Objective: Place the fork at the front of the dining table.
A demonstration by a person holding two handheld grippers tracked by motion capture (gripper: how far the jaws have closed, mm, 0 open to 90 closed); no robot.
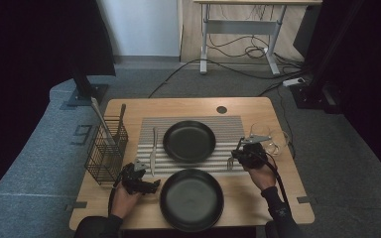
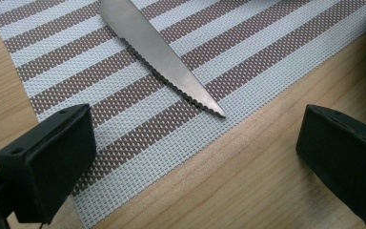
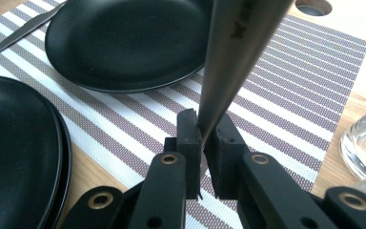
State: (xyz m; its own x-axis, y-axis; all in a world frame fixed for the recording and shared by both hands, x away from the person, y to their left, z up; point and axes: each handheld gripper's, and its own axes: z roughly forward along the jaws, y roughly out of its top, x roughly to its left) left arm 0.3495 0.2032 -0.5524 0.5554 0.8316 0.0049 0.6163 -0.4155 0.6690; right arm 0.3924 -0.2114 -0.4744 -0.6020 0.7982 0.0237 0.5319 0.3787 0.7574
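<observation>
The slim silver metal fork (image 3: pixel 238 47) is clamped by its shaft between the jaws of the right gripper (image 3: pixel 204 129), which are pressed tight on it with no gap to either side. In the right gripper view the shaft runs steeply up from the pinch towards the camera, so its long axis stands closer to upright than flat. From the high view, the fork (image 1: pixel 230 162) hangs low over the right-hand edge of the brown-and-white striped woven placemat (image 1: pixel 228 124), just right of the far round black plate (image 1: pixel 189 141), with the right gripper (image 1: pixel 238 152) directly over it. That bare strip of mat looks to me like the spot it is meant for, and the fork would need tipping down until it lies pointing away from the person. That would match the serrated steel table knife (image 1: pixel 153 148) lying on the other side of the plate. Two clear drinking glasses (image 1: pixel 270 139) stand close to the right of the hand, so there is little room on that side. The left gripper (image 2: pixel 195 129) is well away from the fork. Its jaws are spread wide and hold nothing, and it sits low over the mat's near corner just short of the knife's tip. A second black plate (image 1: pixel 191 198) sits between the two hands.
</observation>
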